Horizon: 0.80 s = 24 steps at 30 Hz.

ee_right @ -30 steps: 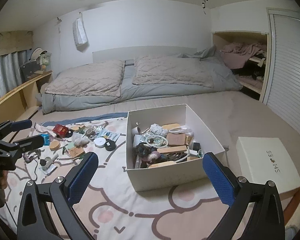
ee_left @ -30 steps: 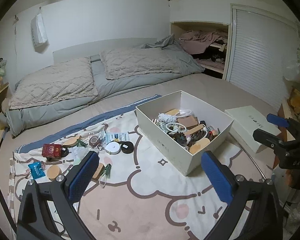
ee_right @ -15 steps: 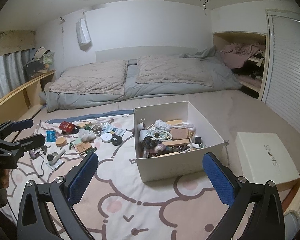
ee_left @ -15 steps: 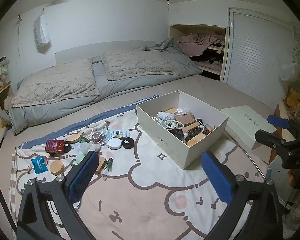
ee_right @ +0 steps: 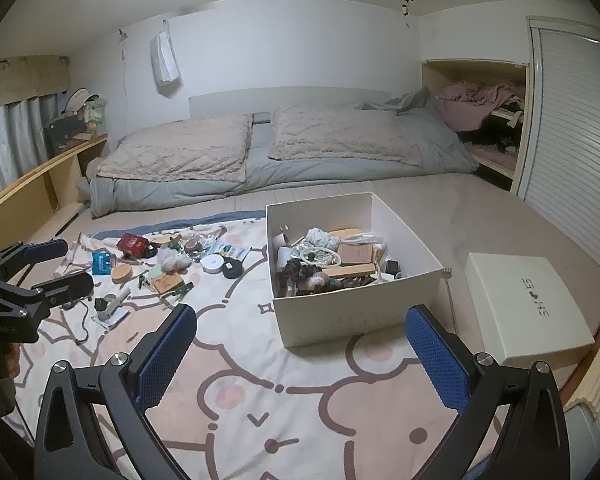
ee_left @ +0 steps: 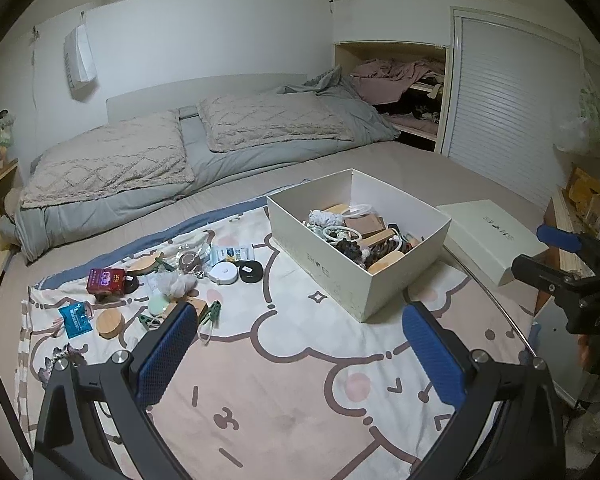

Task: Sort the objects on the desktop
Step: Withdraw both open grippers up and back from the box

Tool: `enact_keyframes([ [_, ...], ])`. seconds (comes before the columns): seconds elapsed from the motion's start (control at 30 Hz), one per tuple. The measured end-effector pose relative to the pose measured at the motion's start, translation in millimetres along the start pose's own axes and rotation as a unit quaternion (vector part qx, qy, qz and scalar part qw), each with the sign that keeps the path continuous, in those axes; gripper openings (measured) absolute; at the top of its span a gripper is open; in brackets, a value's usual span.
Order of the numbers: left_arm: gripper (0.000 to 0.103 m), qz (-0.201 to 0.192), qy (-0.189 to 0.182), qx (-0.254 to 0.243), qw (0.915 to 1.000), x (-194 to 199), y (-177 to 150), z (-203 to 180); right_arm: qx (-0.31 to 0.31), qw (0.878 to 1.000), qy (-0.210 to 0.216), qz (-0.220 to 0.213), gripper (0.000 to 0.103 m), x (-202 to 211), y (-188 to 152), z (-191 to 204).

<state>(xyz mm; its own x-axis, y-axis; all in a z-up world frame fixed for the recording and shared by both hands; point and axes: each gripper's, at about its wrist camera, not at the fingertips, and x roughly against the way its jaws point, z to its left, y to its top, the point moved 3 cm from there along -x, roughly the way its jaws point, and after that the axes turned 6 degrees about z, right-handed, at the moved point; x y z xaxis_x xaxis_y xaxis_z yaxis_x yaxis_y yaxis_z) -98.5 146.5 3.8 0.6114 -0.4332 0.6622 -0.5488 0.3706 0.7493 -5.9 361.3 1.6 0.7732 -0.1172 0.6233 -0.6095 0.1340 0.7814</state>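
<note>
- The left gripper [ee_left: 298, 346] has its blue-padded fingers spread wide, holding nothing, above the cartoon-print blanket [ee_left: 284, 392].
- The right gripper [ee_right: 300, 350] is likewise spread wide and holds nothing, with the open box [ee_right: 340, 316] just beyond its fingers.
- The box side reads "SHOES", upside down in the left view; the same word sits on the lid [ee_right: 526, 304], which lies flat to the right of the box.
- The box is full of mixed items: cords, wooden pieces, a brown card.
- Left of the box, loose objects are scattered on the blanket: a red packet [ee_left: 106, 281], a white round tape measure [ee_left: 225, 272], a black round case [ee_left: 250, 271], a wooden disc [ee_left: 110, 323], a blue sachet [ee_left: 75, 319], and green clips [ee_left: 210, 314].
- Behind are two pillows [ee_right: 340, 136] and a grey duvet.
</note>
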Motion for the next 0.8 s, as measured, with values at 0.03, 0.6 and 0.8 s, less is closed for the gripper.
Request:
enact_keyframes([
  [0.03, 0.103, 0.000, 0.001, -0.001, 1.0000, -0.1, -0.1, -0.3, 0.001, 1.000, 0.000, 0.001, 0.103, -0.2, -1.2, 0.0],
  [0.6, 0.103, 0.011, 0.007, -0.008, 0.9999, -5.3, -7.6, -4.4, 0.004, 1.000, 0.003, 0.009, 0.103, 0.1, -8.7, 2.7],
  [0.8, 0.103, 0.007, 0.009, -0.005, 0.9999, -4.1, -7.1, -1.8, 0.007, 1.000, 0.004, 0.011, 0.103, 0.0, -10.5, 3.2],
])
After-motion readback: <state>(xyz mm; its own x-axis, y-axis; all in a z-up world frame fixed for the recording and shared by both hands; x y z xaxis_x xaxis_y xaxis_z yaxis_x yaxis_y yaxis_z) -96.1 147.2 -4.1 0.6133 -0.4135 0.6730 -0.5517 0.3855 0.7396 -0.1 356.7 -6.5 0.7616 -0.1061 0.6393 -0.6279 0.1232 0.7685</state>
